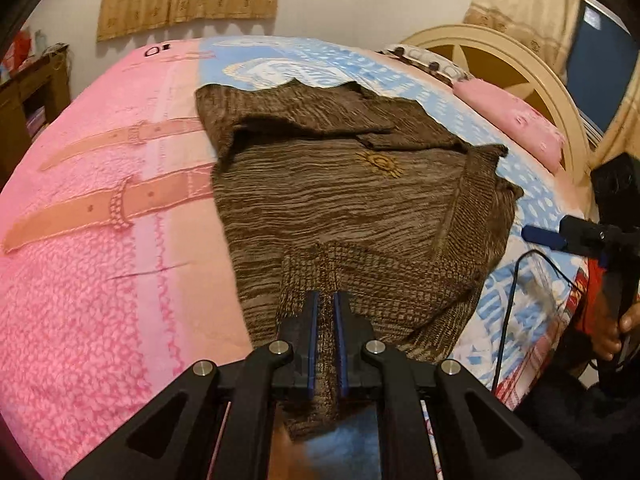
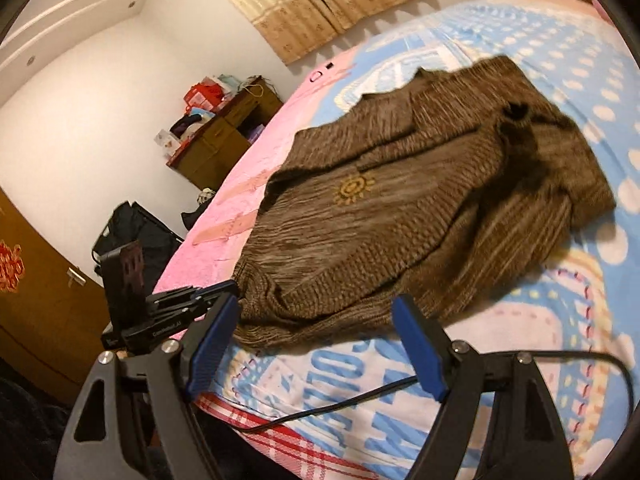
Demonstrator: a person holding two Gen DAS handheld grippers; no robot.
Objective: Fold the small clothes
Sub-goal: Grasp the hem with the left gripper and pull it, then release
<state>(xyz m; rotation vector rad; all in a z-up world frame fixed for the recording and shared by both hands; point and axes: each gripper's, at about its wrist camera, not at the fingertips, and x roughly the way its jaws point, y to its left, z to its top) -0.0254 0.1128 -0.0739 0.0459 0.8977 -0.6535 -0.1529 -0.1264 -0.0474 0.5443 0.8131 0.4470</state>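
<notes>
A brown knitted sweater (image 1: 340, 200) with a small yellow sun emblem lies spread on the bed, one sleeve folded across its top. My left gripper (image 1: 326, 300) is shut on the ribbed hem at the sweater's near edge, and the knit runs between its blue pads. In the right wrist view the same sweater (image 2: 400, 208) lies just ahead of my right gripper (image 2: 316, 304). That gripper stands open above the near edge of the bed with nothing between its fingers. The left gripper (image 2: 192, 300) shows there at the sweater's left corner.
The bed carries a pink and blue printed blanket (image 1: 100, 280). A pink pillow (image 1: 516, 120) and a cream headboard (image 1: 500, 52) are at the far right. A black cable (image 2: 320, 408) trails over the near edge. A wooden cabinet (image 2: 224, 136) stands by the wall.
</notes>
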